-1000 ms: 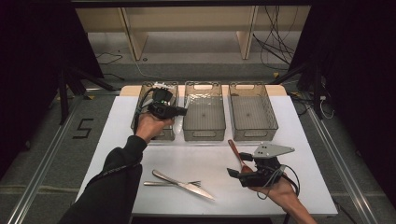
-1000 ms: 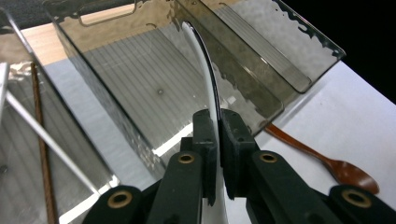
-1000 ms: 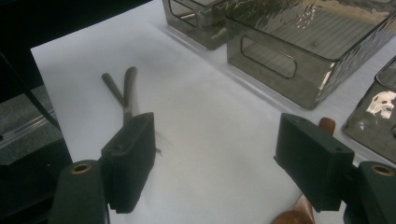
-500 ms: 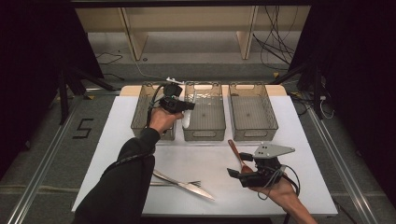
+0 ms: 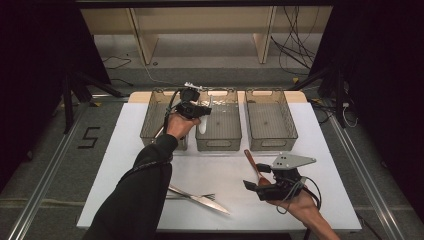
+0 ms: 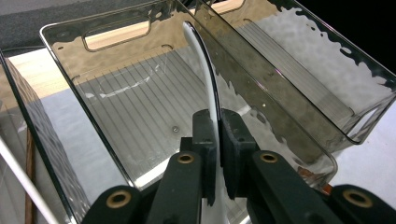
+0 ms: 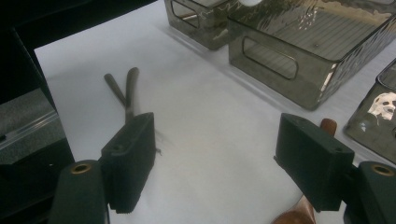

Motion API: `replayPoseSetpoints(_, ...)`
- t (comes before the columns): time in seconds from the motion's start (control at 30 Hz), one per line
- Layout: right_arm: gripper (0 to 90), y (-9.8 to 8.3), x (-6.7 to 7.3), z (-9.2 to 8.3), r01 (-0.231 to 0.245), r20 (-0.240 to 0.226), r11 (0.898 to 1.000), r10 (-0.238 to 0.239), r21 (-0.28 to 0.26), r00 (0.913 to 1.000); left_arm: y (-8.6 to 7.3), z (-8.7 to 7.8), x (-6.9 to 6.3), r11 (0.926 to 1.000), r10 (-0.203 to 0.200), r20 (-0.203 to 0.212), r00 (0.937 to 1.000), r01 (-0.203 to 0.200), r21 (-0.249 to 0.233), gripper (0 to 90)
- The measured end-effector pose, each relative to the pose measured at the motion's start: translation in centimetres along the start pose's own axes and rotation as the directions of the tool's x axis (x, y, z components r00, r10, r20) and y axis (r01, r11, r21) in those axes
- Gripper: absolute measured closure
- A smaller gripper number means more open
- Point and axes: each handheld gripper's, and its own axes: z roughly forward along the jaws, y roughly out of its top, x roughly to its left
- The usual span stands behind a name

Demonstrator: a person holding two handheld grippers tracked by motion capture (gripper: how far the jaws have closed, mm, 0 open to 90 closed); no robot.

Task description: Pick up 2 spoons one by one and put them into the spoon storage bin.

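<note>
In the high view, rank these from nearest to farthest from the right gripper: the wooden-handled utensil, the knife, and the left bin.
From the right gripper:
1. Wooden-handled utensil, right beside its jaws.
2. Knife, to its left on the near table.
3. Left bin, far side, leftmost of three.

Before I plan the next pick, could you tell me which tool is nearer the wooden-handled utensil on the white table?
Right. The right tool sits beside it; the left tool is over the bins.

Overhead light falls bright on my white table point(image 5: 220, 170) while the surroundings stay dark. Glare ripples across the clear bins point(image 6: 140, 93) (wavy reflections on their walls). My near jaws blur; shadows stay soft.
</note>
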Motion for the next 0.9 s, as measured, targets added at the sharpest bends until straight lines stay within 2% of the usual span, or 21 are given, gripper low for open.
replayPoseSetpoints(0.1, 29.4, 0.0, 0.0, 0.1, 0.000, -0.001, 1.000, 0.000, 0.004, 1.0000, -0.1, 0.3, 0.0, 0.9999, 0.012, -0.012, 0.9999, -0.012, 0.008, 84.0)
replayPoseSetpoints(0.23, 29.5, 0.0, 0.0, 0.0, 0.000, -0.001, 1.000, 0.000, 0.001, 1.0000, -0.2, 0.6, 0.0, 1.0000, 0.004, -0.019, 0.9998, -0.004, 0.007, 83.4)
replayPoseSetpoints(0.37, 29.5, 0.0, 0.0, 0.0, -0.002, -0.001, 1.000, 0.002, 0.001, 1.0000, -0.2, 0.3, 0.1, 1.0000, -0.010, 0.001, 1.0000, 0.010, 0.000, 70.2)
replayPoseSetpoints(0.47, 29.4, 0.0, 0.1, 0.0, 0.003, 0.000, 1.000, -0.003, 0.003, 1.0000, -0.2, -0.7, -0.1, 1.0000, 0.006, 0.050, 0.9988, -0.006, -0.002, 61.9)
replayPoseSetpoints(0.67, 29.5, 0.0, 0.1, 0.0, 0.003, 0.006, 1.000, -0.003, 0.004, 1.0000, -1.2, -3.3, -1.1, 0.9986, 0.047, 0.102, 0.9937, -0.050, 0.020, 40.2)
replayPoseSetpoints(0.77, 29.4, 0.0, 0.1, 0.1, 0.002, 0.013, 1.000, -0.003, 0.014, 0.9999, -2.1, -4.9, -1.4, 0.9983, 0.059, 0.127, 0.9901, -0.059, -0.003, 32.9)
replayPoseSetpoints(0.83, 29.4, 0.0, 0.0, 0.1, -0.004, 0.019, 1.000, 0.004, 0.017, 0.9998, -3.0, -6.1, -1.5, 0.9982, 0.057, 0.164, 0.9849, -0.053, -0.028, 30.7)
replayPoseSetpoints(0.9, 29.4, -0.1, -0.1, 0.1, -0.002, 0.018, 1.000, 0.002, 0.016, 0.9998, -4.1, -7.1, -1.4, 0.9975, 0.065, 0.167, 0.9839, -0.059, -0.040, 28.6)
